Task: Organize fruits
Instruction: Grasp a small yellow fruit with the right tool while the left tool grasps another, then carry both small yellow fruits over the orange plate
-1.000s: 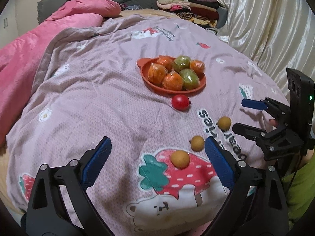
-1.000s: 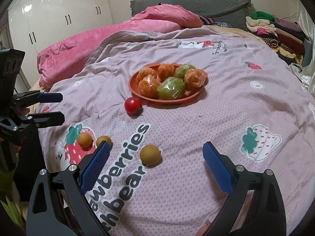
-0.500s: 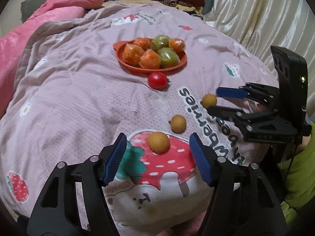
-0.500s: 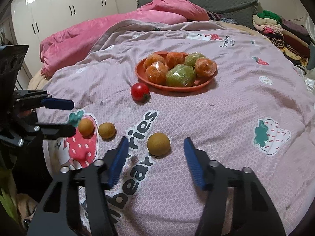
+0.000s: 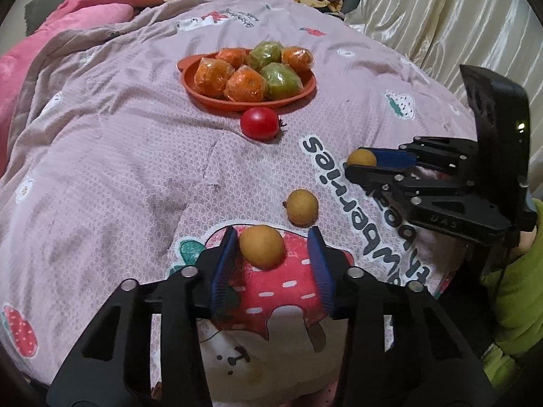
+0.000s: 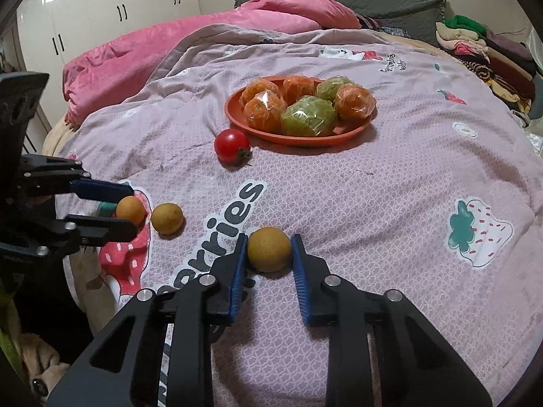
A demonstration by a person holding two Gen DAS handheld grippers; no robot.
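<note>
Three small yellow-brown fruits lie on the printed bedspread. My left gripper (image 5: 271, 247) straddles the nearest one (image 5: 261, 246); its left pad touches the fruit and a gap remains on the right, so it is still open. My right gripper (image 6: 268, 252) closes around another (image 6: 268, 249), with both blue pads at its sides. The third fruit (image 5: 302, 207) lies between them, also seen in the right wrist view (image 6: 167, 218). A red tomato (image 5: 259, 123) sits in front of the orange plate (image 5: 237, 103), which holds several wrapped orange and green fruits.
A pink quilt (image 6: 190, 44) lies bunched at the far left of the bed. Folded clothes (image 6: 482, 44) are stacked at the far right. A cream curtain (image 5: 441, 10) hangs beside the bed. White wardrobes (image 6: 85, 10) stand behind.
Both grippers have moved forward and down onto the bedspread and narrowed, each around a small yellow-brown fruit. The fruits have not moved.
</note>
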